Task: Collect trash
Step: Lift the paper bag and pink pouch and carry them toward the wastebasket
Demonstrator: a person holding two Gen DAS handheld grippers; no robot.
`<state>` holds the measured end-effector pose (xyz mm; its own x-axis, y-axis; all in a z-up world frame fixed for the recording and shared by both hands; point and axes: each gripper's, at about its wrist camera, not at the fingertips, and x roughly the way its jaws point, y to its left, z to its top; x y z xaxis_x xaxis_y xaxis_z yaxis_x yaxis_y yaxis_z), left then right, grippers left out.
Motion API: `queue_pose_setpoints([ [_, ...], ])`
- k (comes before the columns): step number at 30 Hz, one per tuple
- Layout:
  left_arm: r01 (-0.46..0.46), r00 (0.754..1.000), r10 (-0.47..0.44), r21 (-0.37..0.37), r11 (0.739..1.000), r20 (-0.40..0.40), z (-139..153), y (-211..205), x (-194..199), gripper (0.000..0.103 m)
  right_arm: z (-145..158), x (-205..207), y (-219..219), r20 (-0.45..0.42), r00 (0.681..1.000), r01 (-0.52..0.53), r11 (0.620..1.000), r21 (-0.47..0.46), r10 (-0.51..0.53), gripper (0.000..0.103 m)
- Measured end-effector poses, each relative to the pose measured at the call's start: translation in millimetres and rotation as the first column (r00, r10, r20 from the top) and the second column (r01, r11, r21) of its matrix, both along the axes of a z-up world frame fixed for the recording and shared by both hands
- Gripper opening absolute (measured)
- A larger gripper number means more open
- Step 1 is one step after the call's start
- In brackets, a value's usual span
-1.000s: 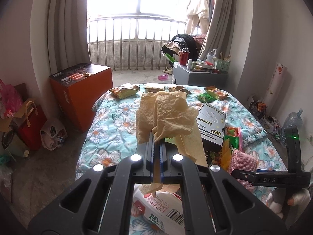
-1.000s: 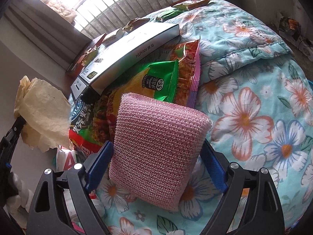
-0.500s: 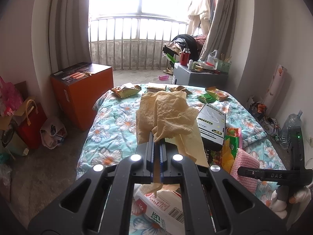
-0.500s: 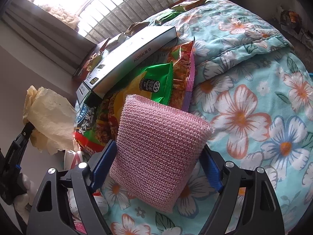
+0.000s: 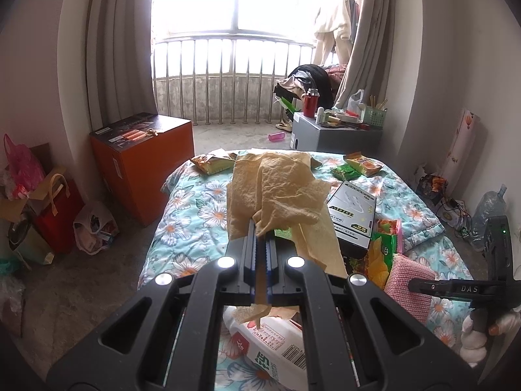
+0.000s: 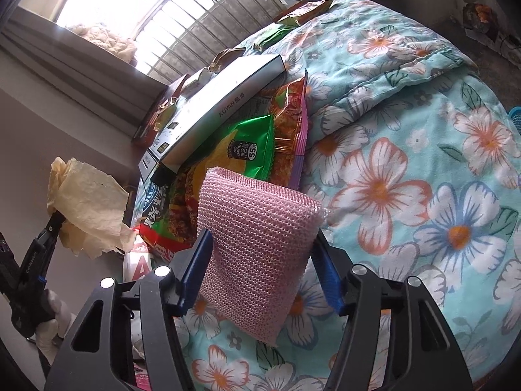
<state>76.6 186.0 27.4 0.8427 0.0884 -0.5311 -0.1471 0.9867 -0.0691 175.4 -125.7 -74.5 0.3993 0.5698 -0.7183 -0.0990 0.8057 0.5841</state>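
My left gripper [image 5: 259,229] is shut on a crumpled yellow paper wrapper [image 5: 276,189], held up above the flowered bed [image 5: 195,215]. The same wrapper [image 6: 88,205] shows at the left of the right wrist view, in the left gripper [image 6: 53,224]. A pink knitted scrub sponge [image 6: 257,238] sits between the blue pads of my right gripper [image 6: 262,238]. Its jaws are closing, and both pads touch the sponge's sides. In the left wrist view the sponge [image 5: 407,268] lies at the lower right, with a right gripper finger [image 5: 433,286] across it.
Just beyond the sponge lie a green snack bag [image 6: 250,150], a red snack bag [image 6: 286,120] and a flat grey box [image 6: 224,104]. A white labelled package [image 5: 276,348] lies under the left gripper. More wrappers [image 5: 361,164] lie at the bed's far end. An orange box [image 5: 143,163] stands on the floor at left.
The right gripper's jaws have drawn in from standing wide of the pink sponge to touching its sides. The left gripper still holds the yellow wrapper in the same place.
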Motion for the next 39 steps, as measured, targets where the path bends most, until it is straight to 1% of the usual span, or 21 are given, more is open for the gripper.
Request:
queue_pose_setpoints([
  [5,0.001,1.0,-0.001,-0.001,1.0,0.008,1.3,-0.1,-4.0,0.003,4.7,-2.1,-5.3,0.025,1.0,0.001,1.0,0.025,-0.002,0.045],
  [8,0.004,1.0,-0.004,-0.008,1.0,0.007,1.6,0.8,-4.8,0.003,7.6,-3.7,-5.2,0.04,0.999,-0.004,1.0,0.031,0.002,0.041],
  [14,0.008,1.0,-0.007,-0.011,1.0,0.014,5.6,1.4,-5.9,0.003,15.8,-9.5,-9.6,0.068,0.998,-0.007,0.999,0.048,0.004,0.037],
  [18,0.013,0.999,-0.013,-0.005,1.0,0.03,11.4,-0.1,-8.3,0.003,24.6,-14.3,-17.2,0.089,0.996,-0.002,0.998,0.059,-0.004,0.036],
  [26,0.041,0.997,-0.043,0.031,0.999,0.066,31.7,-18.0,-11.6,0.003,50.5,-28.6,-49.8,0.162,0.985,0.045,0.993,0.105,-0.061,0.036],
  [31,0.109,0.99,-0.113,0.052,0.993,0.086,45.7,-46.9,-7.6,0.003,68.9,-40.3,-84.4,0.218,0.967,0.1,0.985,0.139,-0.129,0.036],
  [34,0.177,0.98,-0.181,0.046,0.983,0.084,50.6,-72.3,2.2,0.003,78.2,-47.9,-110.0,0.248,0.952,0.145,0.977,0.157,-0.181,0.036],
  [36,0.237,0.968,-0.24,0.04,0.971,0.077,52.8,-93.9,11.9,0.003,83.0,-55.1,-130.1,0.265,0.938,0.184,0.969,0.167,-0.224,0.036],
  [39,0.331,0.941,-0.333,0.033,0.943,0.055,53.0,-132.1,31.6,0.003,88.4,-67.6,-163.8,0.29,0.909,0.257,0.95,0.177,-0.3,0.036],
])
